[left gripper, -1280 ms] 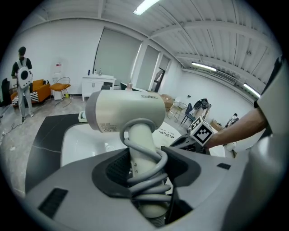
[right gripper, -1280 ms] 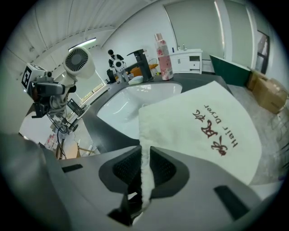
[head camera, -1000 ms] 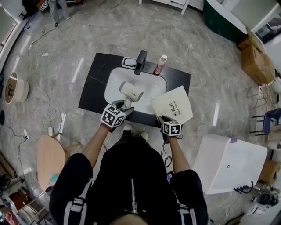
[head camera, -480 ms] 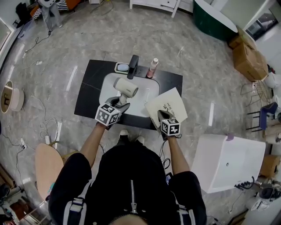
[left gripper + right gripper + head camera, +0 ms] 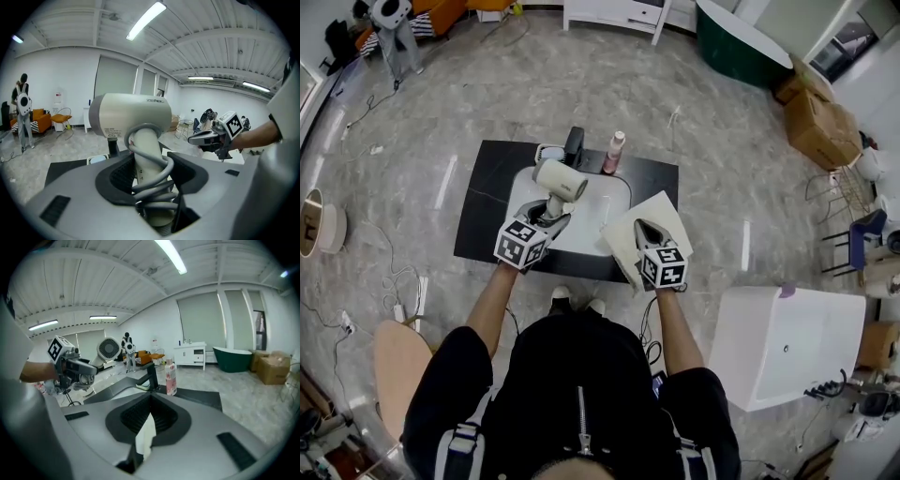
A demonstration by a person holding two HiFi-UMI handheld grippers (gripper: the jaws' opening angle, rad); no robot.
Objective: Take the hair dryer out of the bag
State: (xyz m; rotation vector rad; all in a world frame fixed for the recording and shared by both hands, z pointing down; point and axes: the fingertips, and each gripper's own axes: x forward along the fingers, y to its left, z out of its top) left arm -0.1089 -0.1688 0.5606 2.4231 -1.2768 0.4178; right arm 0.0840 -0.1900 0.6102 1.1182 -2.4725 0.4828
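Head view shows a person at a black table point(image 5: 483, 202) with a white sink point(image 5: 586, 223) set in it. A black tap point(image 5: 573, 145) and a pink bottle point(image 5: 614, 153) stand at the sink's far rim. The left tongs point(image 5: 547, 216) are over the near left part of the sink and grasp the hair dryer point(image 5: 560, 180) by its handle. The dryer is out of the bag, with its cream head above the tongs and over the sink. The right tongs point(image 5: 641, 229) are beside it, over the sink's right rim, and they hold the white paper bag point(image 5: 619, 242). The bag spreads under and around them, across the table's near right part. I cannot tell whether it rests on the table.

In the left gripper view the handle stands upright between the jaws, and both pads press on it. A grey cord point(image 5: 152, 187) is wound round the handle in several coils. The dryer's head lies level across the top of the handle. The right tongs show off to the right, well apart from the dryer.

In the right gripper view the jaws have just been closing and now stand together, clenched on a strip of the bag's white edge. Off to the left the dryer's round rear grille faces the camera. The tap and bottle stand beyond the jaws.
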